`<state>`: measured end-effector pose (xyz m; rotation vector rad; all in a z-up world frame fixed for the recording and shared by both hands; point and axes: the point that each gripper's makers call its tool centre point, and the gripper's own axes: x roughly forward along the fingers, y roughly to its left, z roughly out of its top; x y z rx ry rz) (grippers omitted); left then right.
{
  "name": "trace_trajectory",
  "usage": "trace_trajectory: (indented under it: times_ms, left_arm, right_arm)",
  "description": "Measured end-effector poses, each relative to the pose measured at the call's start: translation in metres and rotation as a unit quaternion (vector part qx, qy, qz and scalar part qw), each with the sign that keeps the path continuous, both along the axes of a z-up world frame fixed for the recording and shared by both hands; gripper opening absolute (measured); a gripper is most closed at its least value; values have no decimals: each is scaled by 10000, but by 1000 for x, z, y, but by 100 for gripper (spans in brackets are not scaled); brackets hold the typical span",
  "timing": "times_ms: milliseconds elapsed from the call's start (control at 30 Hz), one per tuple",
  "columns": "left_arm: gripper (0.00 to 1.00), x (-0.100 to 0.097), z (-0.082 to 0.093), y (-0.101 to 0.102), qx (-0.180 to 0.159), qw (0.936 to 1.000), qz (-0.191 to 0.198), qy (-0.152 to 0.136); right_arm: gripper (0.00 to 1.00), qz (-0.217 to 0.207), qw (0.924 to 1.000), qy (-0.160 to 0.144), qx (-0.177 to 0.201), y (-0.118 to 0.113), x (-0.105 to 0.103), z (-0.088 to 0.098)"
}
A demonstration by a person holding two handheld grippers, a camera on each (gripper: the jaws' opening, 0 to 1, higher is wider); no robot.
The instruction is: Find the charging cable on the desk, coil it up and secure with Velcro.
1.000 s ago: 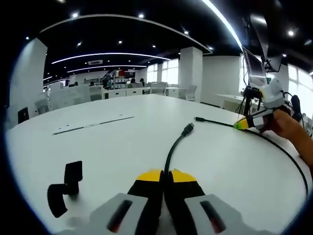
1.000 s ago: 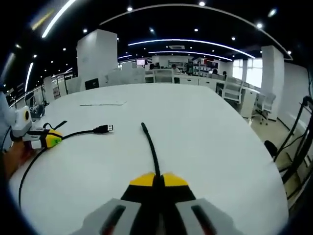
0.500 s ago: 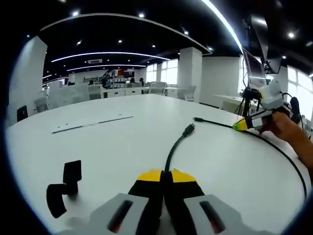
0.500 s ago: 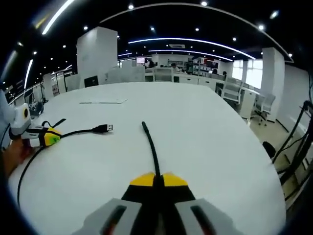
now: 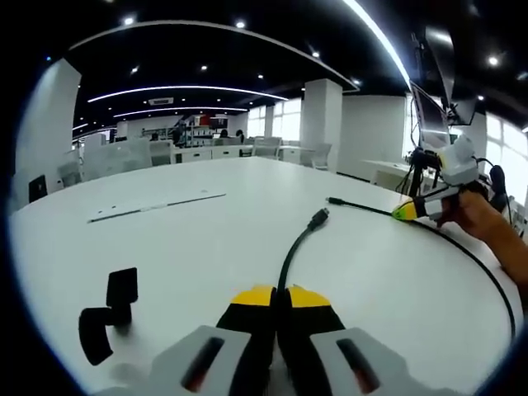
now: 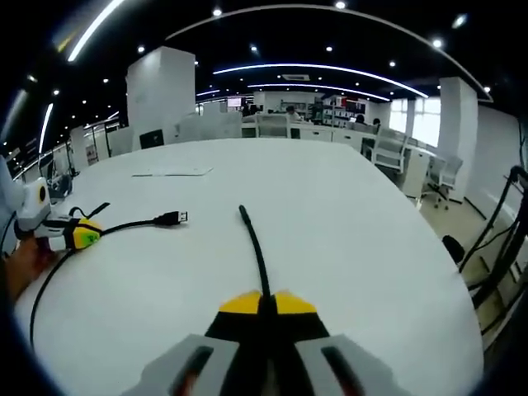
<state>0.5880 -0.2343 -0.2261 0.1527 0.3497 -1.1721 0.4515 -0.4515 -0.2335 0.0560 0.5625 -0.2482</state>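
We've got the charging cable (image 5: pixel 289 256) pinched near both ends, left gripper (image 5: pixel 274 299) and right gripper (image 6: pixel 261 305) each clamped on it; coiling comes next, we reckon, then the Velcro strap (image 5: pixel 107 313).

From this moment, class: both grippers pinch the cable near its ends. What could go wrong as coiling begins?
1. The cable has short free ends past each grip, so either could slip out.
2. The long slack loop hangs toward the table edge and may snag.
3. The Velcro strap lies apart; fetching it needs a release.
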Motion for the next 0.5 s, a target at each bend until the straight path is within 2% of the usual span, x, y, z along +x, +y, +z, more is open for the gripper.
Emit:
trace_trajectory:
  times_ms: [167,333,500]
  left_arm:
    - [4,2,4,3,-102,9999,58,78]
    - [4,2,6,4,-137,9998,73,122]
    - [4,-1,21,8,-319,9994,76,52]
  right_arm:
    - [4,-30,9999,-147,-29,0,-1,8]
    - [4,16,9999,-150,-9,6,-1,7]
    - [4,-11,9997,-220,95,10,-4,7]
